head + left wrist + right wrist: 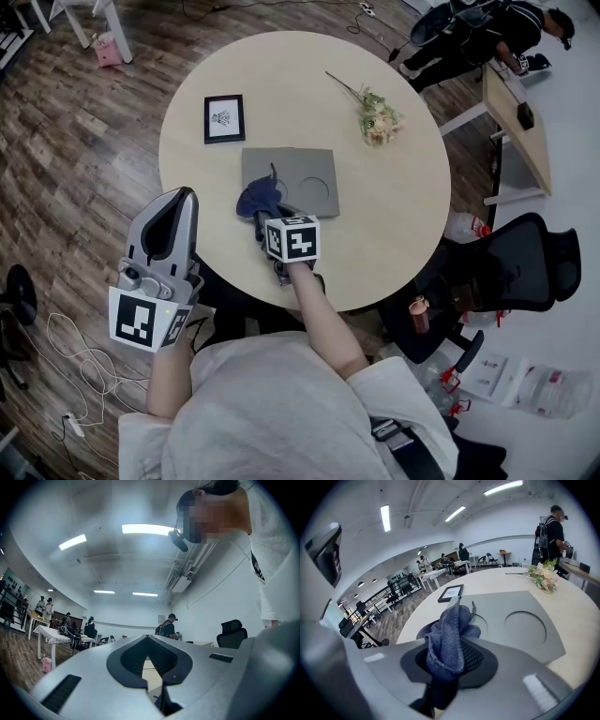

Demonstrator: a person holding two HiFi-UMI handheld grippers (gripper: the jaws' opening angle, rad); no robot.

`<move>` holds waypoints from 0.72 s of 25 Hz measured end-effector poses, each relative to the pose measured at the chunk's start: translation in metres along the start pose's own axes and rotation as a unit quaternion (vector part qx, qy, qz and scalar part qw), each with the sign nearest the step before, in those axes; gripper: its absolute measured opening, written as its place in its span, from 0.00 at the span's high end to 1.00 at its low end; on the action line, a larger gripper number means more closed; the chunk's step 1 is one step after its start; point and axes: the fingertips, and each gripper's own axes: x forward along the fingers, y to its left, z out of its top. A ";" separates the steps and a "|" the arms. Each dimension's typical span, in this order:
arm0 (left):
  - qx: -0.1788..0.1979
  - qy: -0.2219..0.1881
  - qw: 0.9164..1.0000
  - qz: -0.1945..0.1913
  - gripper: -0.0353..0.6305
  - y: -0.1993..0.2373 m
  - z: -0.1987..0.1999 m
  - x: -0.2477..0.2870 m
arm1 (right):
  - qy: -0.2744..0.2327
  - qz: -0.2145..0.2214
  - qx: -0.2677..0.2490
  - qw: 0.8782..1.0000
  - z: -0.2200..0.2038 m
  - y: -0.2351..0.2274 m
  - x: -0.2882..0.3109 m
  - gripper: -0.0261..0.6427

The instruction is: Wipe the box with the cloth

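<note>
Grey left gripper (186, 194), right gripper (264, 223); black-white marker cubes (292, 239); pale shirt (272, 403).

Right gripper (267, 217) holds cloth (255, 199) (blue) over box (306, 178).

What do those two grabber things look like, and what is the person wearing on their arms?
The left gripper and the right gripper are smooth silver-grey shells that narrow toward the tip, with black pads inside the jaws. Each has a white box at the back with black square markers: the left cube and the right cube. The person wears a light grey shirt with a short sleeve.
</note>
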 end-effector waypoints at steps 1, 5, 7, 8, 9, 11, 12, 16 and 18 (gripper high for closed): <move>0.000 0.000 1.000 -0.003 0.94 -0.002 0.000 0.002 | -0.004 -0.004 0.004 1.000 0.000 -0.007 -0.003 0.83; 0.001 -0.001 1.000 -0.015 0.94 -0.014 0.000 0.011 | -0.017 -0.020 0.014 1.000 -0.001 -0.033 -0.016 0.83; 0.001 -0.001 1.000 -0.020 0.94 -0.021 0.000 0.016 | -0.021 -0.024 0.021 0.999 -0.002 -0.044 -0.022 0.83; 0.001 -0.001 1.000 -0.023 0.94 -0.024 0.000 0.018 | -0.022 -0.027 0.024 0.999 -0.002 -0.049 -0.024 0.83; 0.001 -0.001 1.000 -0.025 0.94 -0.027 -0.001 0.021 | -0.023 -0.030 0.026 0.999 -0.003 -0.054 -0.027 0.83; 0.002 0.000 1.000 -0.031 0.94 -0.033 -0.001 0.025 | -0.026 -0.038 0.028 0.999 -0.003 -0.065 -0.033 0.83; 0.002 0.000 0.999 -0.033 0.94 -0.036 -0.001 0.027 | -0.028 -0.042 0.030 0.998 -0.003 -0.071 -0.036 0.83; 0.002 -0.001 0.999 -0.040 0.94 -0.046 -0.002 0.035 | -0.036 -0.059 0.044 0.997 -0.005 -0.097 -0.048 0.83; 0.002 -0.002 0.999 -0.043 0.94 -0.051 -0.002 0.038 | -0.039 -0.068 0.050 0.996 -0.006 -0.109 -0.054 0.83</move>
